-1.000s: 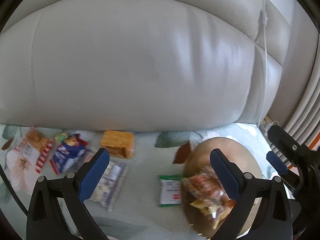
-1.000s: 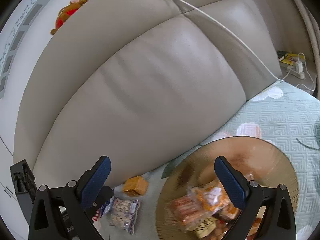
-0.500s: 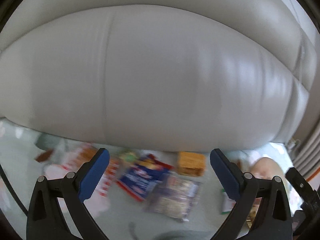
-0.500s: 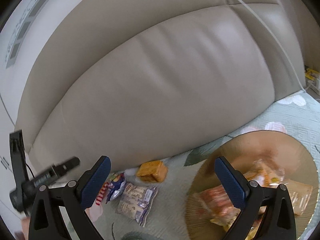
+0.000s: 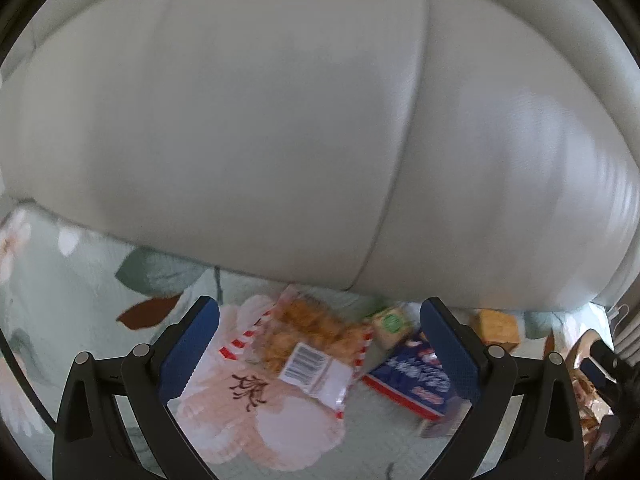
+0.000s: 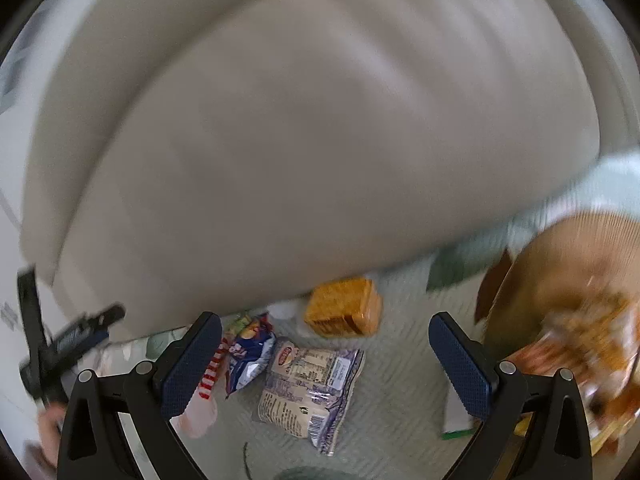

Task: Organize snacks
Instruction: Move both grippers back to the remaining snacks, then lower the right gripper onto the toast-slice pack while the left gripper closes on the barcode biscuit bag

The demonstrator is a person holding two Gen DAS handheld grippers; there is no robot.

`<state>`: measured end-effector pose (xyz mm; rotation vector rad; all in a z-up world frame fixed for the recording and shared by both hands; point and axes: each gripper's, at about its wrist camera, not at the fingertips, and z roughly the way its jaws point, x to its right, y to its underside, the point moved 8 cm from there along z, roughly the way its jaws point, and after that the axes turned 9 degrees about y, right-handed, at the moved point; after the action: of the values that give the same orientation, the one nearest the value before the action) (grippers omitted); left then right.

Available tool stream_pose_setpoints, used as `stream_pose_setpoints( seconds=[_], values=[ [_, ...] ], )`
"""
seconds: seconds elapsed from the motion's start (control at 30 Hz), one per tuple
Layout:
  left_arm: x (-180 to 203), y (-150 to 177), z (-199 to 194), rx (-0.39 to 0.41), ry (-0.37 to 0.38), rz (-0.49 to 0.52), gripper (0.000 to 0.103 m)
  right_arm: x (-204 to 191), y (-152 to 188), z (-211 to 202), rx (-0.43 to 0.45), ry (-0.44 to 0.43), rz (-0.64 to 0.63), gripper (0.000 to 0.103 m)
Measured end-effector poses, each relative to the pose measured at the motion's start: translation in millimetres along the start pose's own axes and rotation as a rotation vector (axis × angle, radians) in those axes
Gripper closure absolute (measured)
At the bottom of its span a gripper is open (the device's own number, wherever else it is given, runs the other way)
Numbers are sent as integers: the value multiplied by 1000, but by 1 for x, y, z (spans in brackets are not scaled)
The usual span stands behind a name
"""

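My left gripper (image 5: 320, 356) is open above a red-striped clear snack bag (image 5: 310, 350) lying between its fingers on the floral cover. A blue snack packet (image 5: 408, 380) and a small green-labelled pack (image 5: 390, 326) lie just right of it. My right gripper (image 6: 326, 364) is open over a clear purple-printed packet (image 6: 310, 384), with the blue packet (image 6: 246, 350) to its left and an orange cracker pack (image 6: 344, 312) behind. The round woven basket (image 6: 560, 256) with several snacks is at the right edge.
A grey leather sofa backrest (image 5: 280, 120) fills the upper part of both views. A green-and-white packet (image 6: 456, 420) lies by the basket. The left gripper (image 6: 60, 352) shows at the left edge of the right wrist view. The orange cracker pack (image 5: 496, 326) sits far right.
Both grippers have swung left, away from the basket. The left one now sits over the red-striped bag; the right one is over the purple-printed packet. Both stay open.
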<state>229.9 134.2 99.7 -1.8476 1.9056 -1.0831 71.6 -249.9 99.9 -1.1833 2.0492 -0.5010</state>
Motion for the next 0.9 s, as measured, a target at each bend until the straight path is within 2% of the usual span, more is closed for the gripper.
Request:
stream_pose_setpoints(
  seconds=[0.1,0.17,0.23,0.37,0.47,0.67,0.7,0.77,0.9],
  values=[
    [-15,11,23,-38,32,-26,2,3,1,31,-77,-19,85,0],
    [-20,18,39,-65,51,-35,2,5,1,52,-100,21,97,0],
    [-21,26,54,-95,65,-34,2,3,0,67,-106,36,91,0],
    [-14,41,82,-175,82,34,2,-6,2,100,-122,71,58,0],
    [-13,49,97,-217,71,63,2,-12,4,122,-105,104,7,0],
    [-12,61,120,-243,-3,185,0,-15,22,171,-72,207,-152,0],
    [-11,63,123,-231,-8,202,0,-14,27,176,-35,221,-190,0],
    [-9,64,121,-168,-12,234,0,-16,30,172,22,211,-216,0],
    [-4,66,120,-149,-23,231,0,-9,29,168,32,138,-163,0]
  ],
)
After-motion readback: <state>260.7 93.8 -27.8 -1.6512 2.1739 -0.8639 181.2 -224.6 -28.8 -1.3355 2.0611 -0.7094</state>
